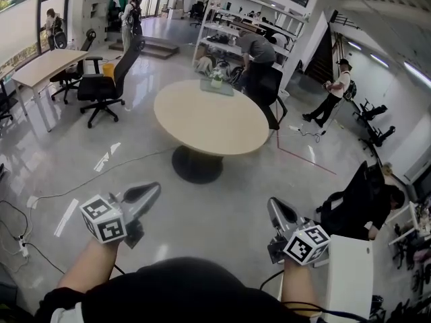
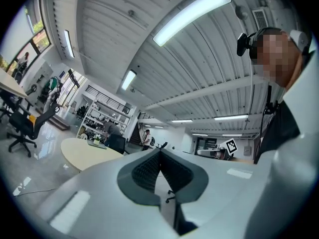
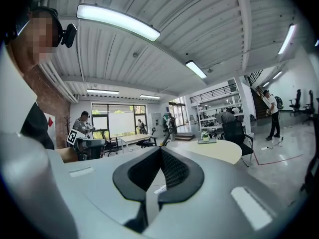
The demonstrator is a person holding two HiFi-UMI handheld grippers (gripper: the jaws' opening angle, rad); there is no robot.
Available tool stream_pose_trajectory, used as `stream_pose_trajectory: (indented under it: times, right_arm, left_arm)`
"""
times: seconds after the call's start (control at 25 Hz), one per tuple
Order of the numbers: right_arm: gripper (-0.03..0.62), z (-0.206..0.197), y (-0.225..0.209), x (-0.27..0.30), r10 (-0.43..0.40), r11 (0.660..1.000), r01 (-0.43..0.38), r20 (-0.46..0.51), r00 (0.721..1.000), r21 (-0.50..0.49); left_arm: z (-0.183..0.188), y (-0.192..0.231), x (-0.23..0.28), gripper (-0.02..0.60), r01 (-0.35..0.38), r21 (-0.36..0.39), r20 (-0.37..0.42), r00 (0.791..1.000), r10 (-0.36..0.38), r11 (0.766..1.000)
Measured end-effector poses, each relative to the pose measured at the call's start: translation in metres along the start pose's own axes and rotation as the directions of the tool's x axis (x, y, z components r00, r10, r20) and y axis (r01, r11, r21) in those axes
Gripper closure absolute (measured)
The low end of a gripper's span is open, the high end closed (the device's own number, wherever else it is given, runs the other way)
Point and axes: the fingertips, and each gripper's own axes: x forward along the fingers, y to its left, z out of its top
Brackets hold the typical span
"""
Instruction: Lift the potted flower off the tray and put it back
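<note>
We hold left gripper (image 1: 149, 191) and right gripper (image 1: 275, 206), jaws clenched, empty. Potted flower (image 1: 217, 78) sits on tray (image 1: 226, 90), surface (image 1: 209, 123) well ahead of jaws.

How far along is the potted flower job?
Nothing looks done: the potted flower sits on its tray at the far edge of the round table. In hand: nothing; the left hand-held gripper and right hand-held gripper are shut, empty, short of the table. Left: approach, lift, replace.
</note>
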Motion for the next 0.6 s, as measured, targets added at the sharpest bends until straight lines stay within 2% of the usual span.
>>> stream_pose_trajectory:
  times: [0.32,0.6]
  right_arm:
    - [0.58,0.008,-0.034,0.062,0.034,0.999,-0.034,-0.012,0.999,0.002]
    - [0.58,0.019,-0.117,0.101,0.109,0.994,-0.11,0.008,0.994,0.014]
  left_arm:
    - [0.0,0.05,0.024,0.583,-0.05,-0.014,-0.009,0.999,0.05,0.999]
    - [-0.004,0.061,0.093,0.583,-0.127,0.011,0.004,0.992,0.127,0.992]
